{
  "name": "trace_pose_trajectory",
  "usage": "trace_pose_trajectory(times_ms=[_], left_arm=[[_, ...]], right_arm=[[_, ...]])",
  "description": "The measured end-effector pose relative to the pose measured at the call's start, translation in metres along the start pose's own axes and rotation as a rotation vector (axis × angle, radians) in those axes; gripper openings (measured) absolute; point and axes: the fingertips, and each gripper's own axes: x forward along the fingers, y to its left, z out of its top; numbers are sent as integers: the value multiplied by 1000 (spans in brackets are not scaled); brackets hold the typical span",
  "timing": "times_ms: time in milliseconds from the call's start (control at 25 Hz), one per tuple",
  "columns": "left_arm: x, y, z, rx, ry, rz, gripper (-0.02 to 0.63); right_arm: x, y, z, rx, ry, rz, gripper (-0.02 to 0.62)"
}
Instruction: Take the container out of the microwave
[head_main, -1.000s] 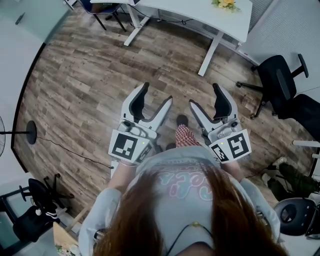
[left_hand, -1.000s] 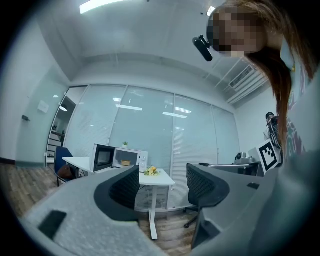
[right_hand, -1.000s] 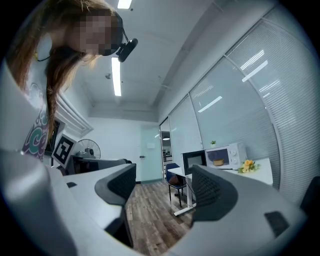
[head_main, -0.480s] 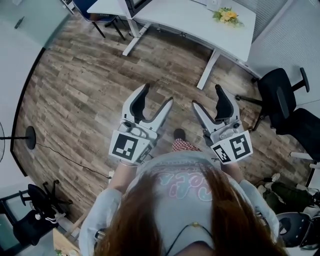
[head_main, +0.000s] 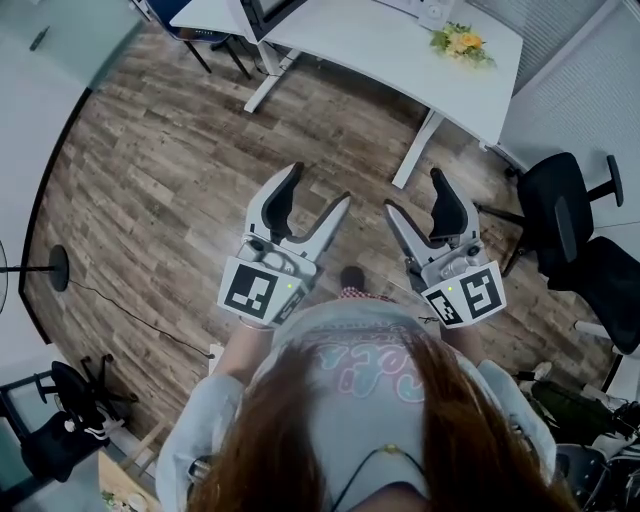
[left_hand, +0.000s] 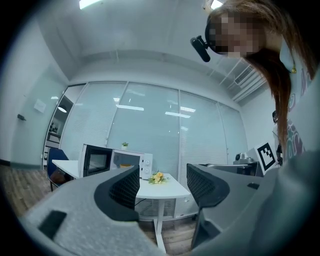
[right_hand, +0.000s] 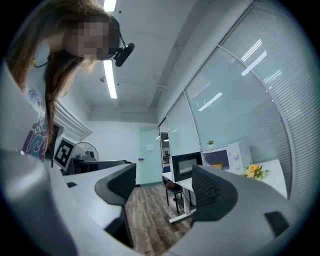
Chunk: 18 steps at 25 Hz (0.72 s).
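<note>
A white microwave (left_hand: 131, 161) stands on a white table (left_hand: 167, 189) across the room, its dark door (left_hand: 97, 162) swung open. Inside its cavity shows a small yellowish container (left_hand: 124, 165); the right gripper view shows the same microwave (right_hand: 231, 155) and container (right_hand: 218, 164). In the head view my left gripper (head_main: 318, 186) and right gripper (head_main: 413, 192) are held side by side above the wooden floor, short of the table (head_main: 400, 45). Both are open with nothing between the jaws. Both stand well apart from the microwave.
Yellow flowers (head_main: 458, 42) sit at the table's right end, beside the microwave. Black office chairs (head_main: 560, 205) stand to the right, a blue chair (head_main: 205, 15) at the table's left end. A fan base (head_main: 60, 266) with a cable lies at the left.
The table and flowers have come further into the head view as the person steps toward them. Both grippers keep their pose and stay open.
</note>
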Motion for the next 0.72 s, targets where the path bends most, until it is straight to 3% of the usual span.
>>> trace_pose_trajectory(times_ms=[200,400,720], left_arm=[[12,2,-3,-9,-15,30,267],[9,8,-15,-15,44,48,267],[34,1,-8,3,38,-7,267]], right_arm=[[8,-15,-3,-2,-12,31,336],[13,-13,2,-34,-41,43,334],[14,-31,6,-21,-48,12,334]])
